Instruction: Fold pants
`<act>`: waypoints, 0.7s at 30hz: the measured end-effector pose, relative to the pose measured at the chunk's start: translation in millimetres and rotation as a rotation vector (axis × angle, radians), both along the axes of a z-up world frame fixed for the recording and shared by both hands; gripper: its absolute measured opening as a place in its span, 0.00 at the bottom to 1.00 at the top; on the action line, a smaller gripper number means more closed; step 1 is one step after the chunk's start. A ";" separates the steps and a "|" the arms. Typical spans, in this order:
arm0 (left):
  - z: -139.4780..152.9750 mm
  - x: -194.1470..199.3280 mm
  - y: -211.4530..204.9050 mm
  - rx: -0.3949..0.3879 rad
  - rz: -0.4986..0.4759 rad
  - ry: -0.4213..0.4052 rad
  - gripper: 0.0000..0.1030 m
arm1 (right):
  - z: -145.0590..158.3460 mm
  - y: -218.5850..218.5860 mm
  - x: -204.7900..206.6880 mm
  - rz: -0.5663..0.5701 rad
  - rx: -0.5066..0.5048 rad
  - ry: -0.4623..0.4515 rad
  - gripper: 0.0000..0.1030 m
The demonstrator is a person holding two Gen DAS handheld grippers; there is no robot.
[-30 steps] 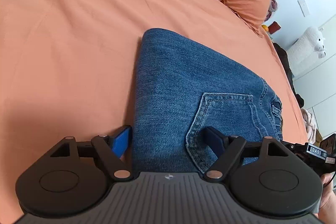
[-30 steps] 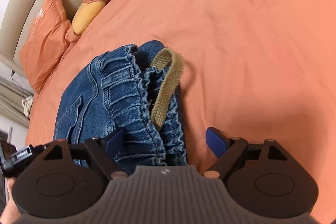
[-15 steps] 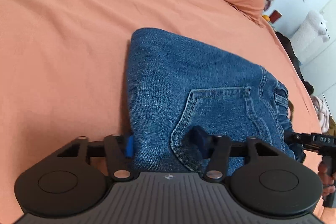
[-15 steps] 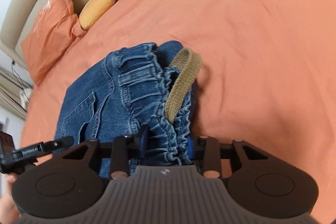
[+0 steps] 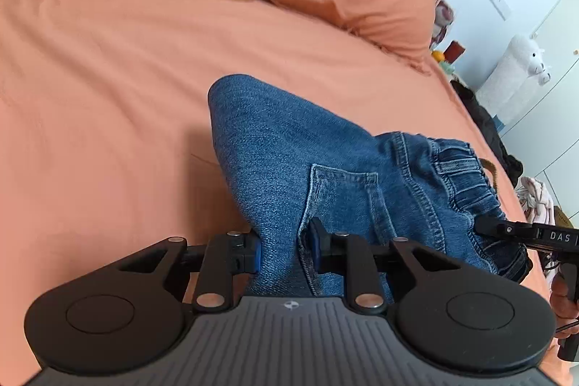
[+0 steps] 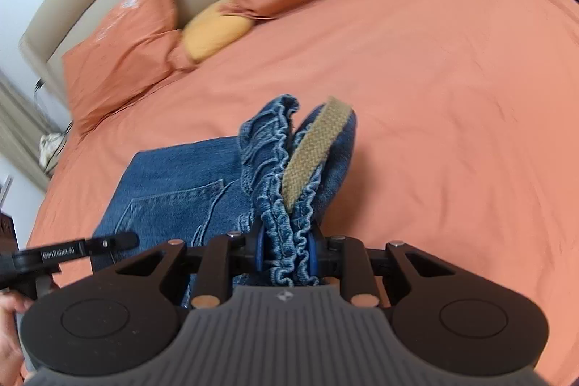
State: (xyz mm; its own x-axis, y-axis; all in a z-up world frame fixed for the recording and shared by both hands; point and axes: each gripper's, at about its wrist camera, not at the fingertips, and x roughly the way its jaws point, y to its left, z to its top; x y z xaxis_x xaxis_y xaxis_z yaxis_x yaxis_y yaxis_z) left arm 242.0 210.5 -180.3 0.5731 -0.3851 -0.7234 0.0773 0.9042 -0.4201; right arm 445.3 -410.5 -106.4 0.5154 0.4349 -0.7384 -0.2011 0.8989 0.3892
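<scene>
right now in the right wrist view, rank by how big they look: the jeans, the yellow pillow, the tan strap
1. jeans
2. yellow pillow, though it lies farther from the camera
3. tan strap

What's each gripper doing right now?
Left gripper: closed on the jeans, jaws just closing.
Right gripper: closed on the jeans' waistband, jaws just closing.

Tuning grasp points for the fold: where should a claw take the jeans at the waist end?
Take the jeans on the gathered elastic waistband, coming from the near edge, as the right claw has it now. The bunched layers stand up thick enough to pinch. Keep off the loose tan belt.
</scene>
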 end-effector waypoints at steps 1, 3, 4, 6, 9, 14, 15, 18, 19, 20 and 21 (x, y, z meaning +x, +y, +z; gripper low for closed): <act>9.2 -1.3 4.9 0.000 0.002 -0.004 0.25 | 7.3 8.9 -3.7 0.012 0.000 -0.007 0.18; 29.4 -3.2 15.4 0.010 -0.005 -0.013 0.25 | 22.0 25.0 -13.4 0.037 0.007 -0.020 0.18; 40.2 -3.6 21.2 0.016 -0.008 -0.019 0.25 | 28.7 35.4 -18.0 0.051 0.011 -0.026 0.18; 62.2 -5.2 32.5 0.030 -0.004 -0.026 0.25 | 41.4 57.8 -28.2 0.081 0.022 -0.032 0.18; 94.3 -8.0 44.0 0.056 0.013 -0.039 0.25 | 59.2 97.7 -47.3 0.135 0.028 -0.049 0.17; 138.4 -26.2 56.5 0.125 0.046 -0.083 0.25 | 82.9 164.8 -80.9 0.223 0.050 -0.081 0.17; 143.2 -30.3 61.3 0.124 0.061 -0.084 0.25 | 86.3 177.6 -86.3 0.236 0.058 -0.084 0.17; 151.0 -40.2 78.0 0.125 0.100 -0.087 0.25 | 92.3 217.1 -100.9 0.277 0.076 -0.091 0.17; 152.3 -42.3 83.7 0.128 0.110 -0.088 0.25 | 93.1 229.9 -105.7 0.289 0.082 -0.090 0.17; 152.2 -44.9 88.6 0.137 0.117 -0.089 0.25 | 93.1 242.1 -110.9 0.301 0.086 -0.089 0.17; 150.8 -46.9 93.0 0.147 0.123 -0.089 0.25 | 92.1 254.8 -115.6 0.314 0.087 -0.088 0.17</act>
State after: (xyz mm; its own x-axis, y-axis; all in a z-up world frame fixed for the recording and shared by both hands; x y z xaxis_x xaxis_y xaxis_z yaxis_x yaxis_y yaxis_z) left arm 195.0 303.5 -29.5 0.6736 -0.2028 -0.7107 -0.0061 0.9600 -0.2798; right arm 329.7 -155.6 -14.3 0.4063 0.6419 -0.6503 -0.4991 0.7521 0.4305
